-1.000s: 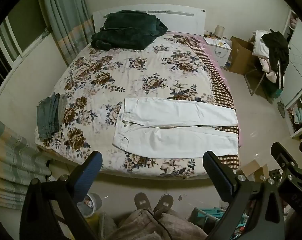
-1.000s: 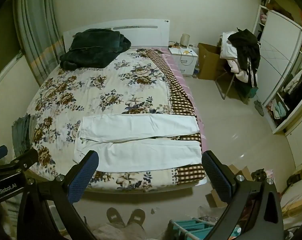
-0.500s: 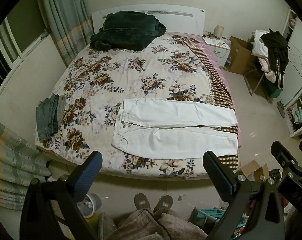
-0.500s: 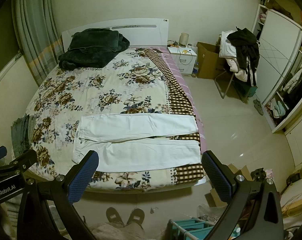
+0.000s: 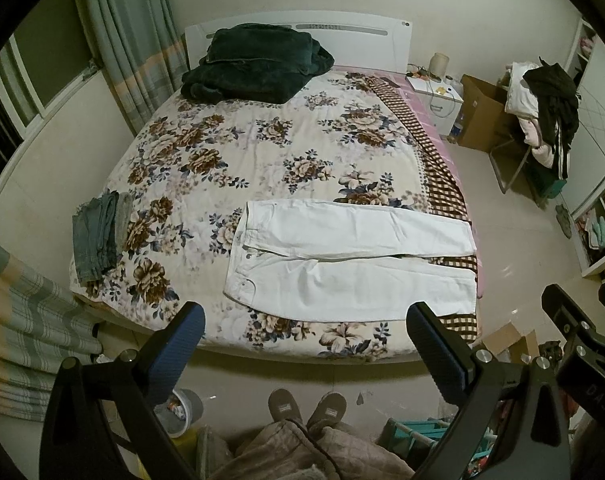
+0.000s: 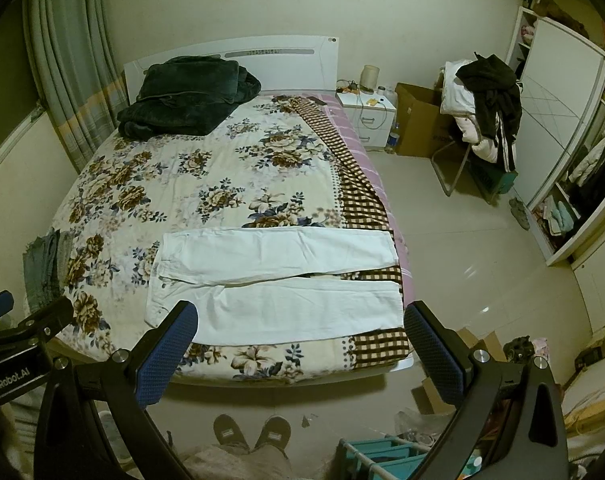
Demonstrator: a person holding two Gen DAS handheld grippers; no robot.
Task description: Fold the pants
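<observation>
Since the earlier frames both views have crept slightly toward the bed point(image 5: 262, 152), so the pants point(image 5: 350, 260) sit a touch lower in view; nothing on the bed has shifted. The white pants lie flat and spread out near the bed's foot edge, waistband toward the window side, both legs side by side and reaching the checked strip point(image 5: 442, 176) along the other side. A narrow gap runs between the legs toward the cuffs. The left gripper point(image 5: 306, 336) is held off the bed, above its foot edge, jaws spread wide and empty. The right gripper point(image 6: 300, 332) hangs likewise off the foot edge, jaws wide and holding nothing. Neither touches the pants. On the bed's window-side edge lies a small folded grey garment point(image 5: 98, 236), well apart from the pants. A dark green blanket point(image 5: 254, 66) is heaped at the bed's head end. The person's slippers point(image 5: 306, 406) stand on the floor just off the foot of the bed.
</observation>
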